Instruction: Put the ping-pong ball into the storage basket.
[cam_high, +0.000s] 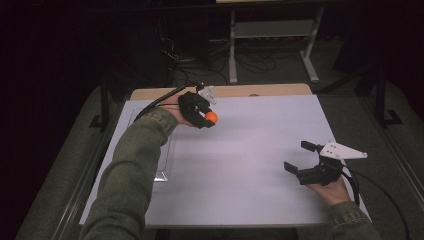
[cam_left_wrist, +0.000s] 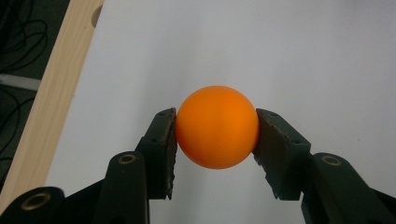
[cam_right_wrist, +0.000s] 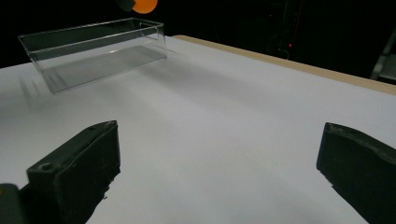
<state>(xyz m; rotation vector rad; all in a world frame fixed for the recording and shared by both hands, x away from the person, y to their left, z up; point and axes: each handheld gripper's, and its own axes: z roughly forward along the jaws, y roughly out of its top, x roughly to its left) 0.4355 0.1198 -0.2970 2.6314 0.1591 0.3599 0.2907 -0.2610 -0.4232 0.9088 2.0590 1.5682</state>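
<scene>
High view: left tool (cam_high: 209, 118) clamped on orange ball (cam_high: 211, 117), held near far edge of white tabletop (cam_high: 250, 165), just beyond far end of clear plastic bin (cam_high: 162, 175). Left sleeve crossing over bin, hiding most of it. Height of ball above tabletop: cannot tell from this view.

Left gripper view: orange ball (cam_left_wrist: 217, 126) pinched at its widest part between both pads (cam_left_wrist: 164, 149), contact on either side, ball centred. White tabletop (cam_left_wrist: 280, 56) behind ball, wooden edge strip (cam_left_wrist: 51, 93) off to one side of it.

Right gripper view: right tool (cam_right_wrist: 219, 158) spread wide, nothing between jaws, low over tabletop (cam_right_wrist: 210, 116). Clear plastic bin (cam_right_wrist: 93, 49) well apart from right tool, upright, open top. Orange ball (cam_right_wrist: 144, 4) above and behind bin's far end, partly cut off at frame top.
</scene>
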